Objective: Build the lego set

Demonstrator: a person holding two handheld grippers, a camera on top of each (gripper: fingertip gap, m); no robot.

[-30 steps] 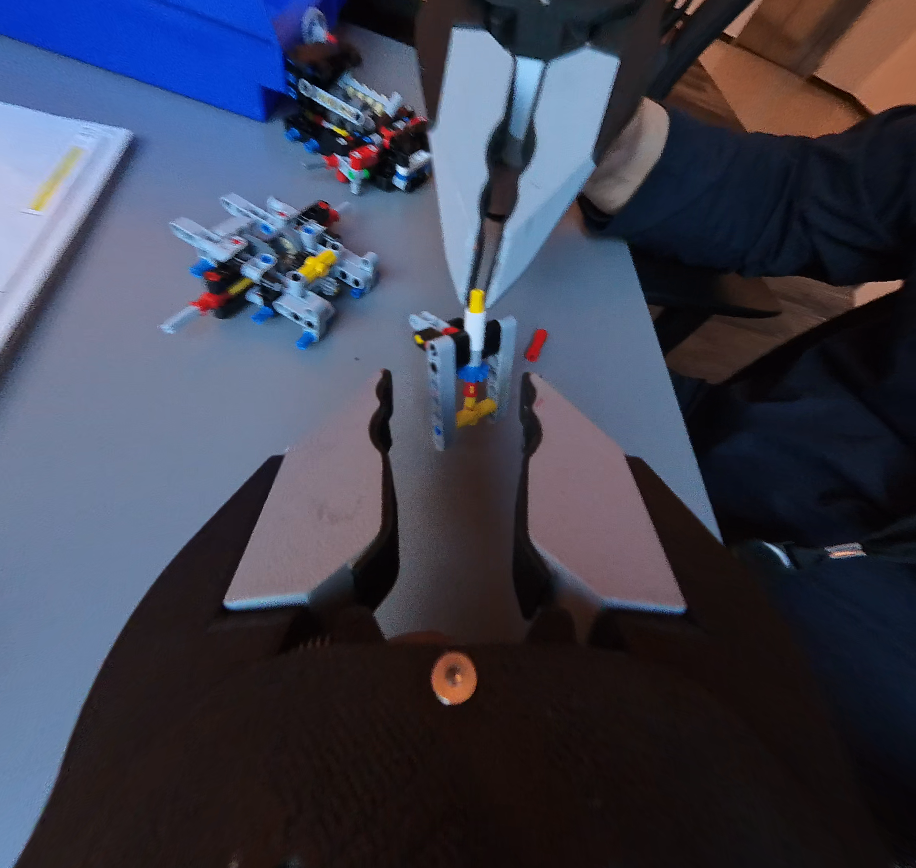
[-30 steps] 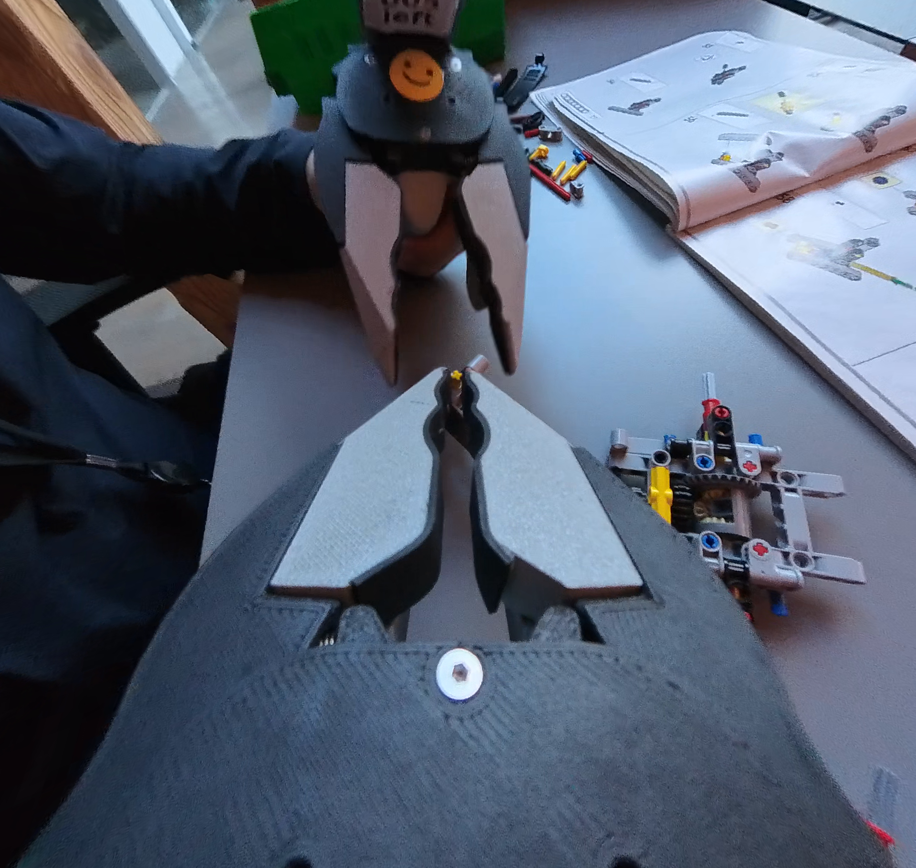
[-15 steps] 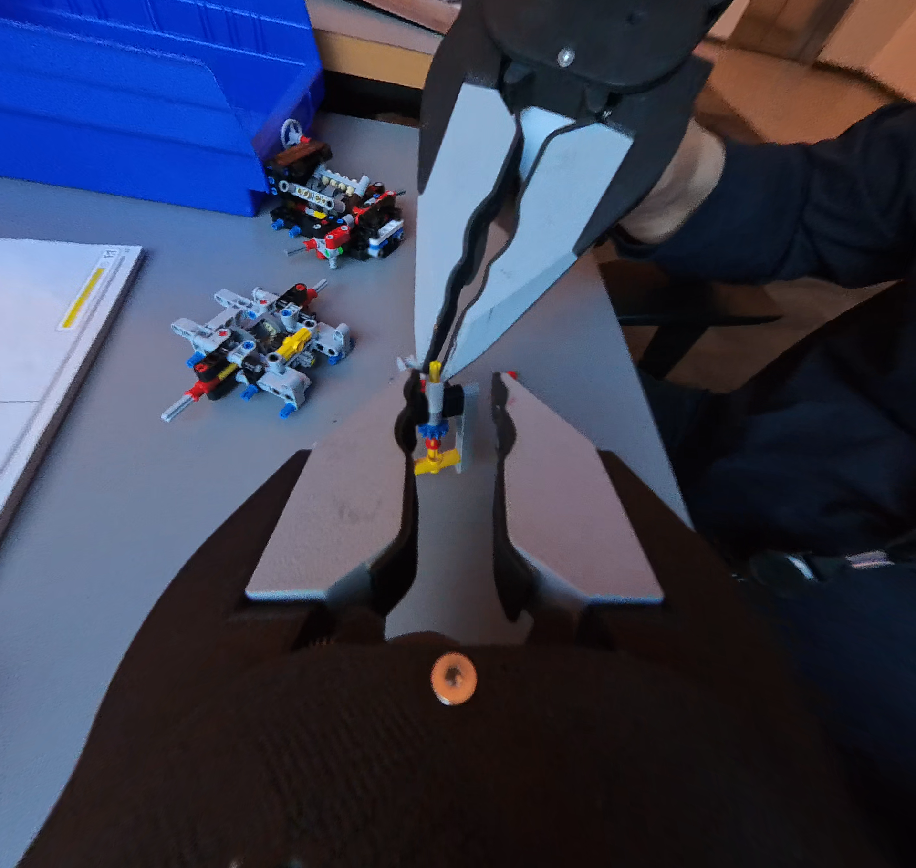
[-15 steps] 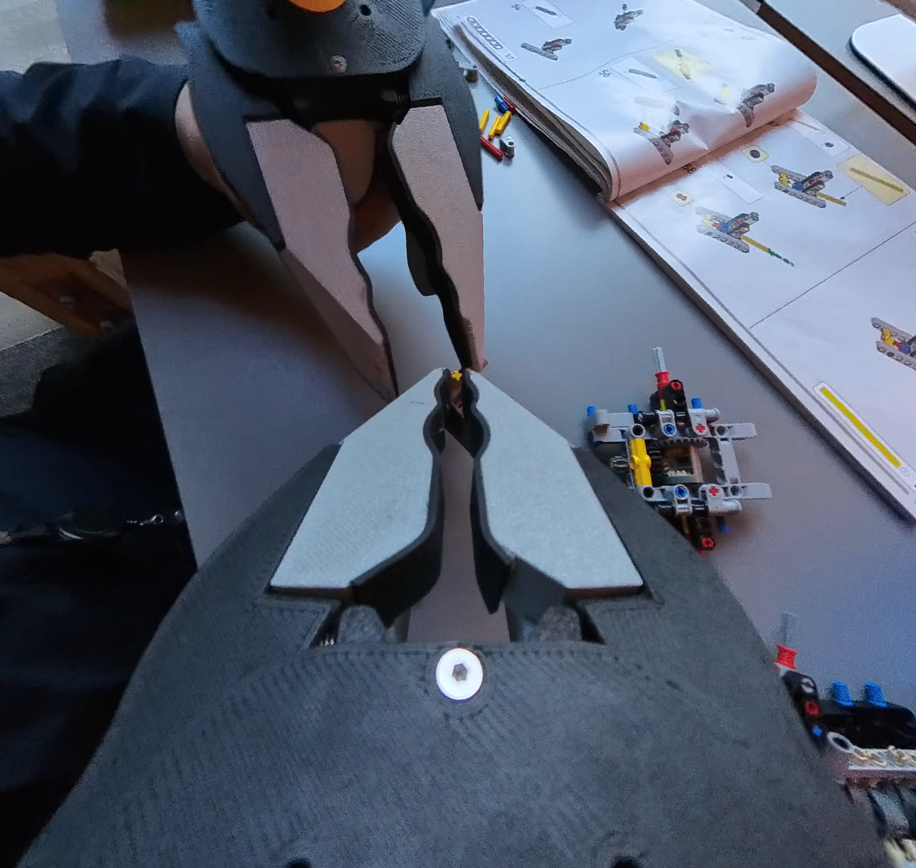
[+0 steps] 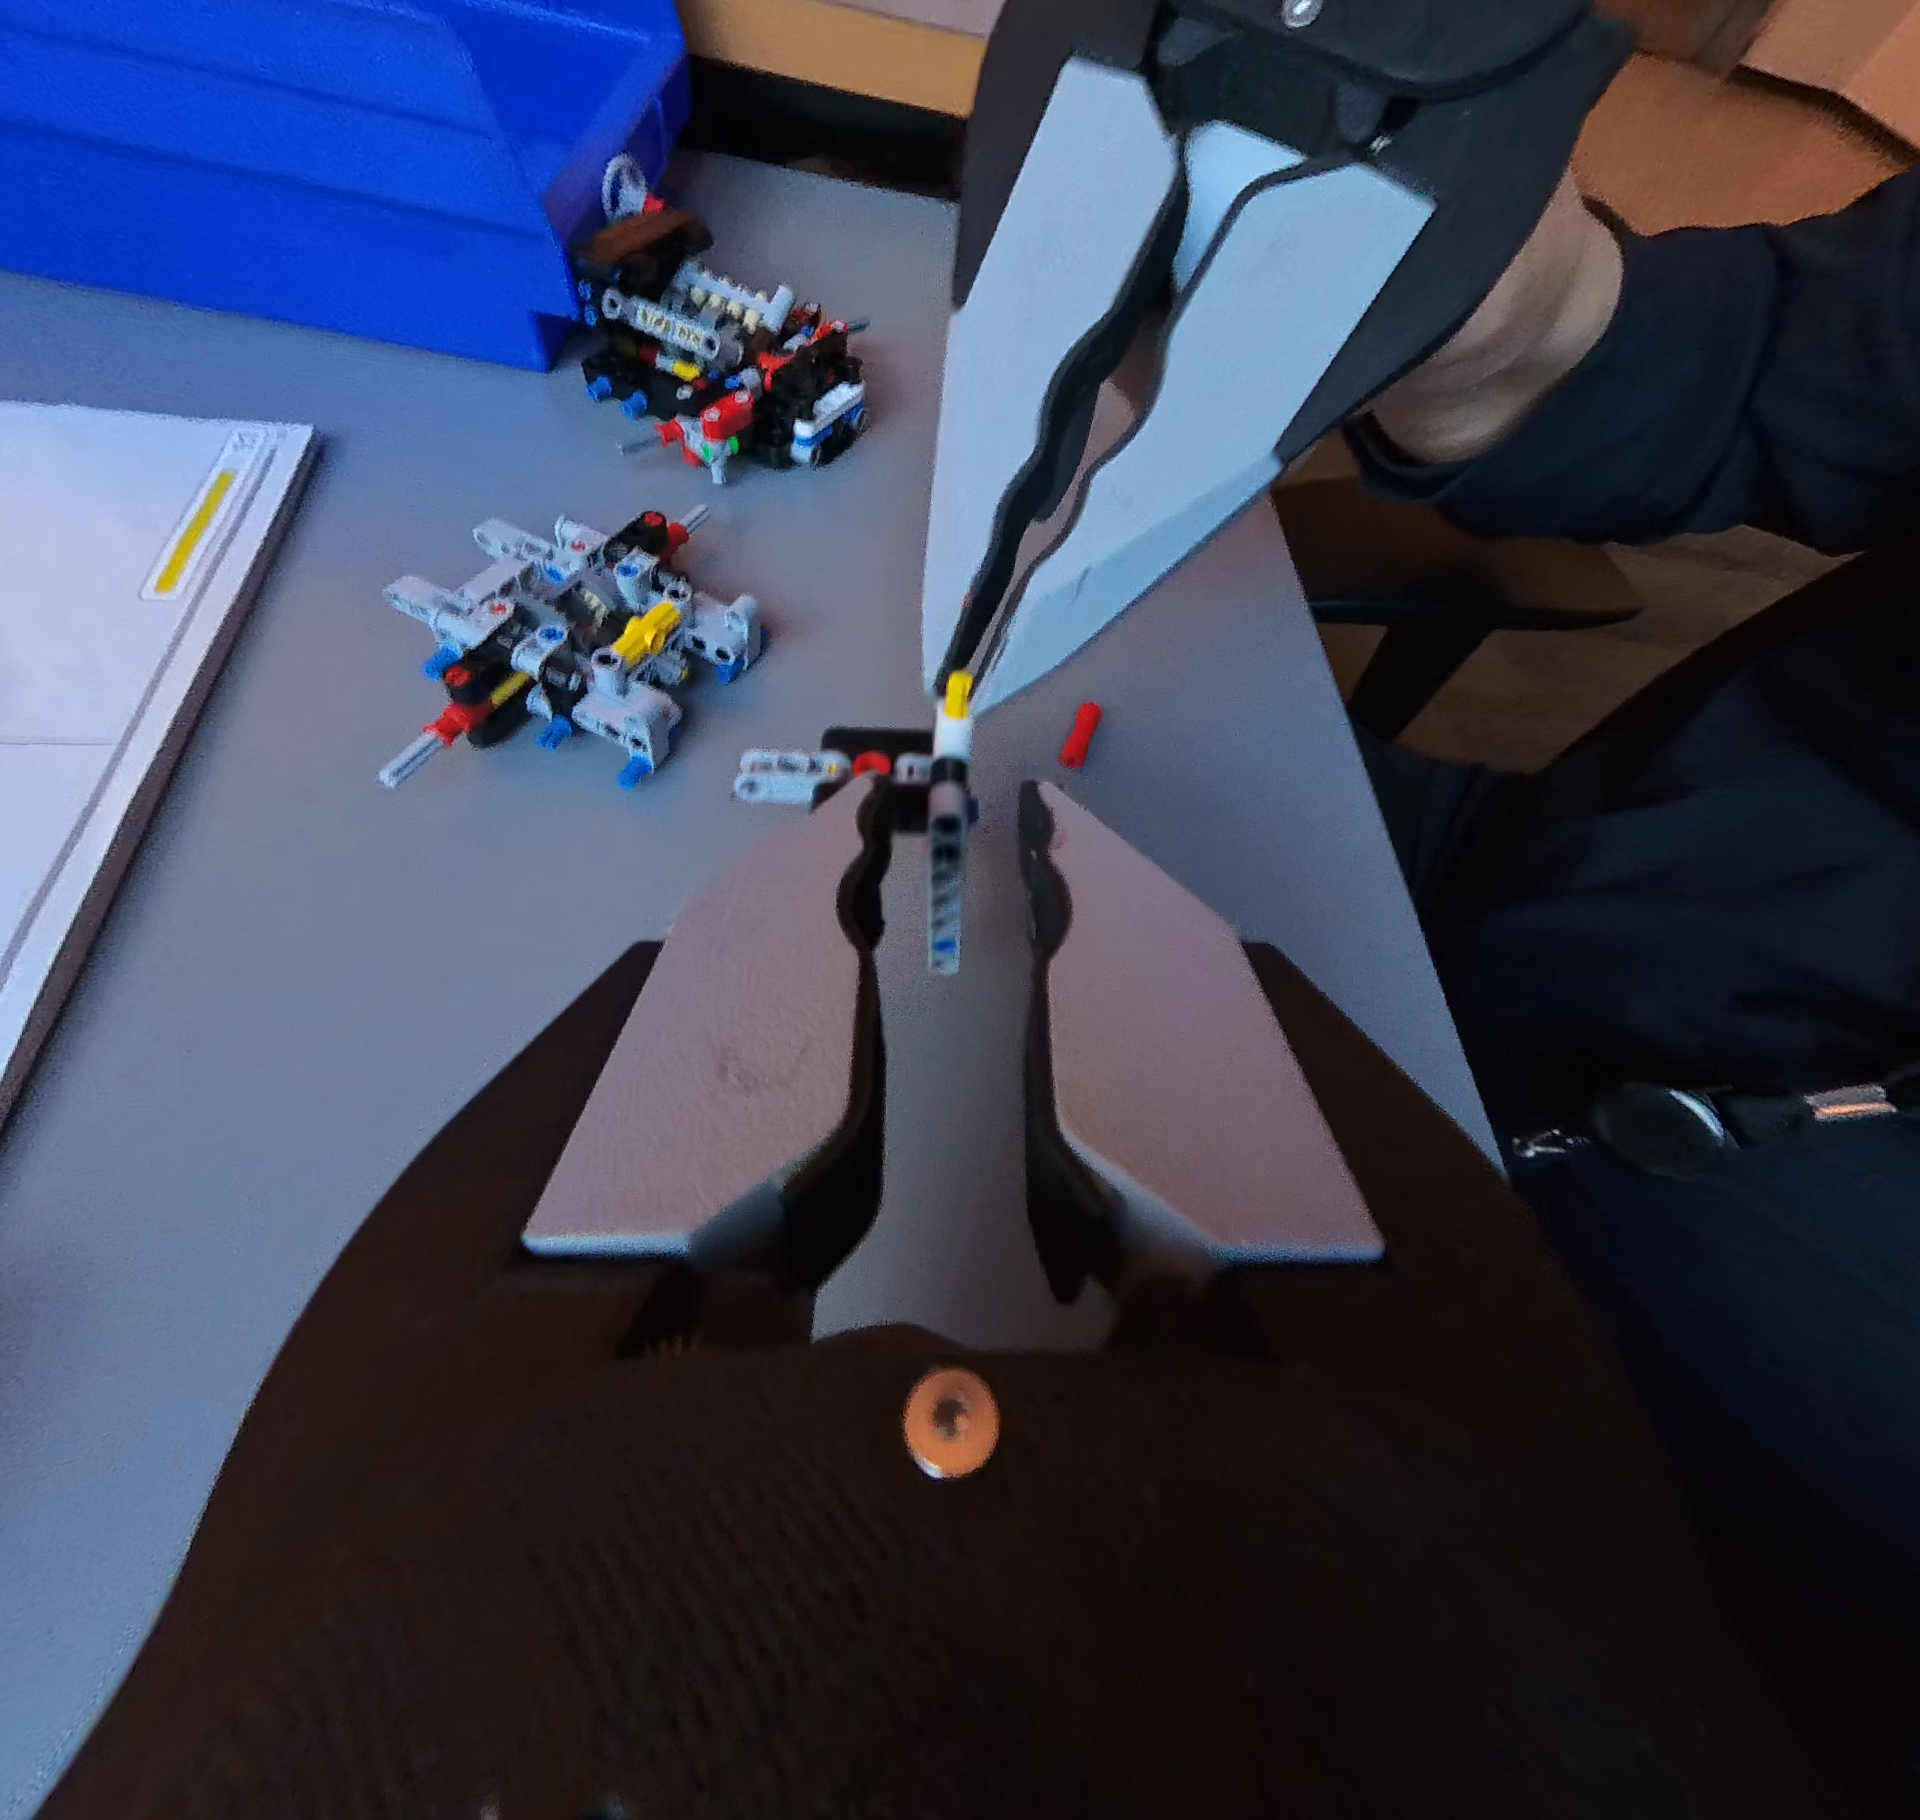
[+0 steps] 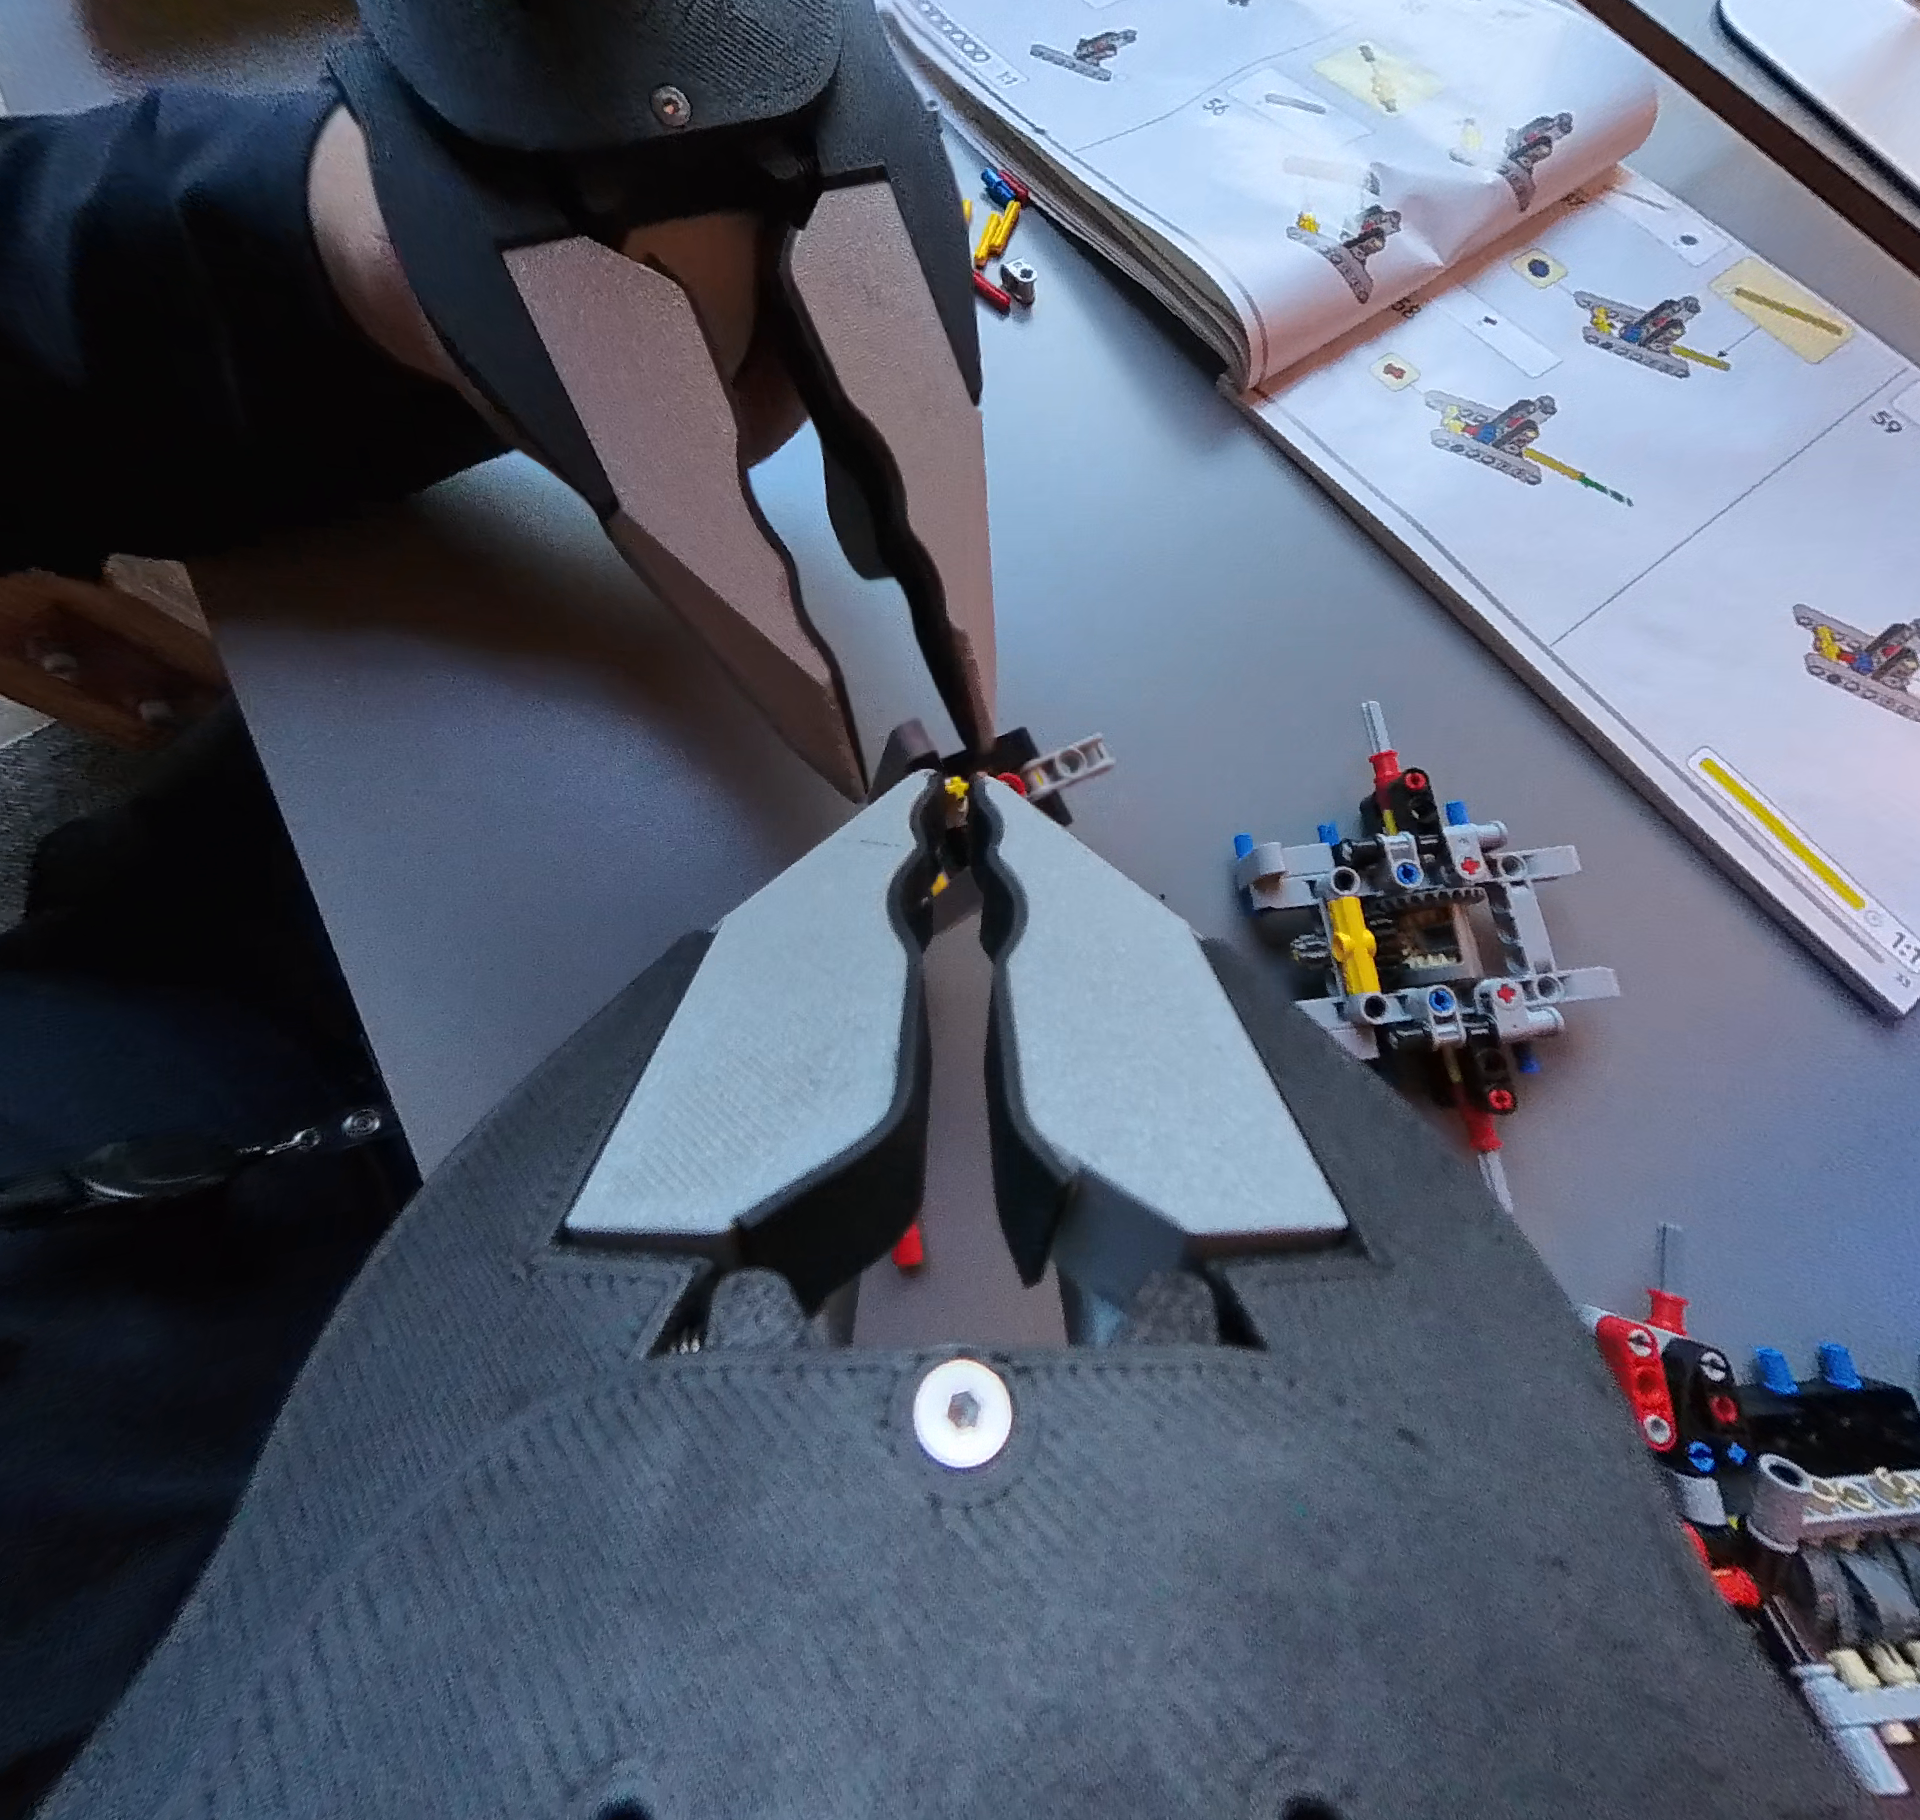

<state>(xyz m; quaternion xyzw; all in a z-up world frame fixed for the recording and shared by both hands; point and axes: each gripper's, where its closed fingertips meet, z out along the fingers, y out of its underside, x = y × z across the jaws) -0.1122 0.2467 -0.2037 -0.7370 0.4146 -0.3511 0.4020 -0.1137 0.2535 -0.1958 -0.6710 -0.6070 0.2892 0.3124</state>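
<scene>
While the right claw (image 5: 951,674) pinches the yellow rod (image 5: 957,692) tight, the left claw (image 5: 940,799) sits partly open round the small model (image 5: 940,835) — maybe not gripping. A tug could tip it onto the table (image 5: 260,939).

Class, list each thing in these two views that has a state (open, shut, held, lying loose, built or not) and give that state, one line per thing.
Right gripper: shut on the yellow axle.
Yellow axle: pinched at its tip, stuck in the small assembly.
Left gripper: jaws apart around the small assembly; contact unclear.
Small assembly: between the left fingers.
Red pin: loose on the table.
Grey frame: built, lying flat, untouched.
Booklet: open.
</scene>
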